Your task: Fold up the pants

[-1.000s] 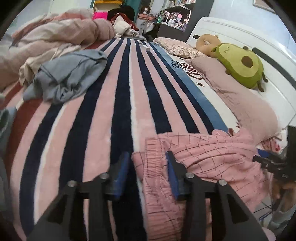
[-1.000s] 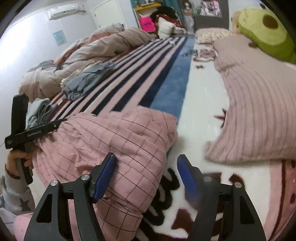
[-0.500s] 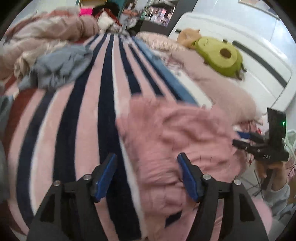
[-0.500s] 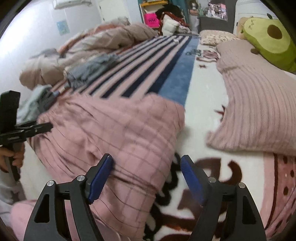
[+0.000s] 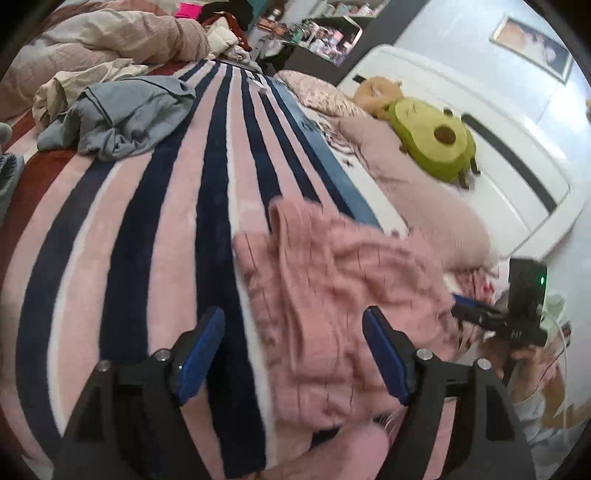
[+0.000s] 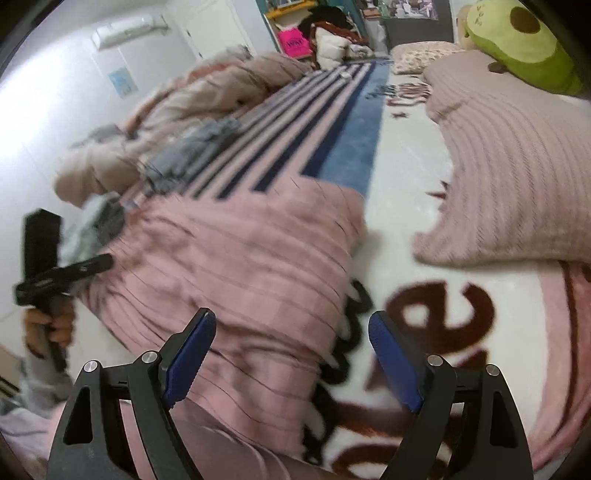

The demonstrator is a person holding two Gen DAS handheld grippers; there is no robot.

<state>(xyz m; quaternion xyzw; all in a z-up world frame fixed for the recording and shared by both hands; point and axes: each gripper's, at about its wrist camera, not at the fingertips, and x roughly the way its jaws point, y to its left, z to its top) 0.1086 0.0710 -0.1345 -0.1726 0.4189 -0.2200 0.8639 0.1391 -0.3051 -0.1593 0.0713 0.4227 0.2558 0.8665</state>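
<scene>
The bed fills most of the room, spread with a fleecy blanket in pink, white and navy stripes, and the pink checked pants lie on it near the edge, already doubled into a thick, rumpled bundle. In the right wrist view the same pants sit half on the stripes and half on the white part of the blanket with brown lettering. Both tools have let go: the left gripper has just been opening and stands wide over the waistband end, its blue pads clear of the cloth; the right gripper has just been opening too, wide above the other end, gripping nothing.

To my eye this is the release after a fold. Doing it well means drawing both tools straight back without snagging the top layer, then checking the edges line up; the bundle looks lumpy, so a smoothing pass or a fresh pinch at the two near corners would help before any further fold. The plush blanket will drag on the fabric, so lifting rather than sliding seems wiser.

Around it: a long pink pillow lies close beside the pants, an avocado plush toy against the white headboard, a crumpled grey garment well apart up the stripes, and cluttered shelves beyond.
</scene>
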